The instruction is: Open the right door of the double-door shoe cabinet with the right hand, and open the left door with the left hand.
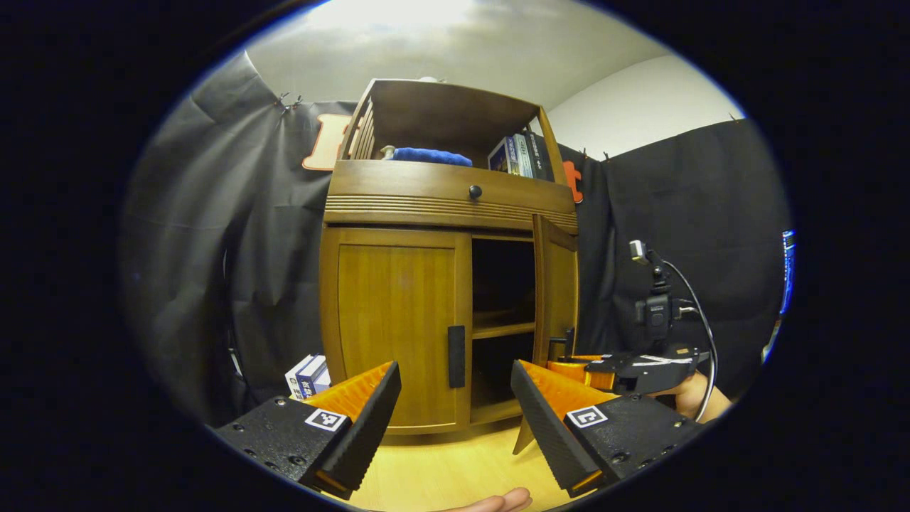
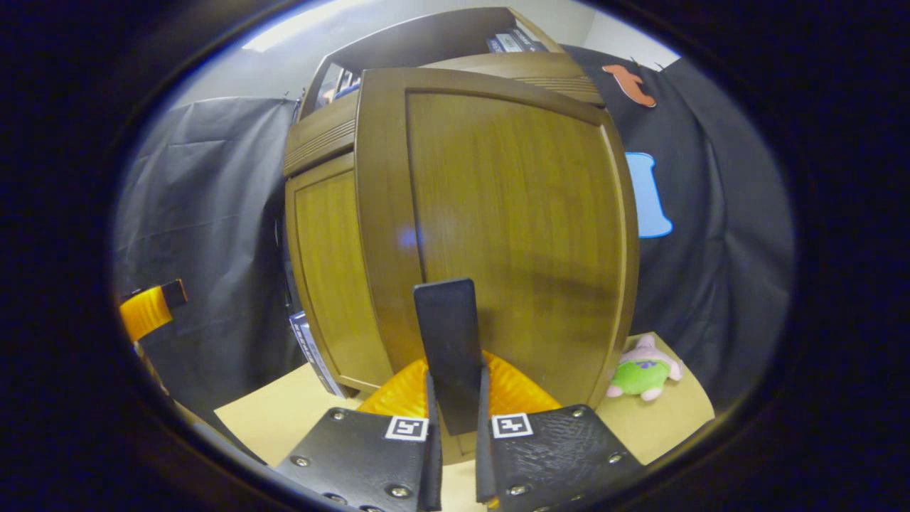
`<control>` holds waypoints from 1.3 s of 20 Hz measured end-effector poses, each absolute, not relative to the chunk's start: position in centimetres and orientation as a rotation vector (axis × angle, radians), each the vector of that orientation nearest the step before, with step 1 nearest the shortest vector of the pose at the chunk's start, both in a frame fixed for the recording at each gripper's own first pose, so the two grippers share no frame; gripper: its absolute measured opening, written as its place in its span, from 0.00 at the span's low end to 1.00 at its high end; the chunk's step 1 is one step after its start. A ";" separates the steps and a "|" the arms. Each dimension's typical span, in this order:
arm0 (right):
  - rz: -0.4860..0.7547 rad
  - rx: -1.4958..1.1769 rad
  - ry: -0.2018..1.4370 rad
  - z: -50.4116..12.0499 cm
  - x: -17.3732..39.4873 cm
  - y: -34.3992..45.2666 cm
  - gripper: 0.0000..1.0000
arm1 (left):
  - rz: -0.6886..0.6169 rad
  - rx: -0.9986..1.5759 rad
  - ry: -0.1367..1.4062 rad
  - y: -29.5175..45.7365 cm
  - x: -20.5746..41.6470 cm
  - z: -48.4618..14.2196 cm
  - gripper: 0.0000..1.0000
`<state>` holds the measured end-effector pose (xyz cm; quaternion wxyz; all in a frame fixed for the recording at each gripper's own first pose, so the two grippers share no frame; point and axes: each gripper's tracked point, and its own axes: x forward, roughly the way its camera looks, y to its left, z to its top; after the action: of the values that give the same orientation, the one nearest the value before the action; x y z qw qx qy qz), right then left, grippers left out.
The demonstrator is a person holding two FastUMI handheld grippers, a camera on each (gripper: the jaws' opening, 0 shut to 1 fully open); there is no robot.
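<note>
The wooden shoe cabinet (image 1: 398, 299) stands straight ahead in the left gripper view. Its left door (image 1: 394, 320) is closed, with a black upright handle (image 1: 456, 356) at its inner edge. My left gripper (image 1: 455, 402) is open, a short way in front of that handle and touching nothing. The right door (image 1: 556, 288) is swung out, baring dark inner shelves (image 1: 503, 328). In the right gripper view my right gripper (image 2: 455, 409) is shut on the right door's black handle (image 2: 449, 334), with the door panel (image 2: 512, 235) close ahead. That gripper (image 1: 569, 361) is also seen at the open door's edge.
A drawer with a dark knob (image 1: 475, 191) sits above the doors. On the top shelf lie a blue cloth (image 1: 431, 156) and books (image 1: 520, 155). Boxes (image 1: 307, 375) stand left of the cabinet, a camera on a stand (image 1: 655, 309) to the right, and a plush toy (image 2: 643, 371) on the floor.
</note>
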<state>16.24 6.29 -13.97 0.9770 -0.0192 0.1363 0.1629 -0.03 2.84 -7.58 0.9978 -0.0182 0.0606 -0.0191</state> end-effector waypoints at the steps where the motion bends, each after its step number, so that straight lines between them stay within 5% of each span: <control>1: 0.328 -0.038 0.274 -13.9 16.0 5.9 0.19 | -0.030 -0.039 0.124 3.0 0.0 -7.8 0.98; 26: 0.140 -0.123 0.225 -11.4 11.1 -6.2 0.17 | 0.036 -0.033 0.159 6.0 0.9 -11.3 0.97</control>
<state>11.07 -6.18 -11.41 0.9893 -0.0613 0.1122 0.0698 0.86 5.95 -11.34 0.9965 -0.0166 0.0795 0.0178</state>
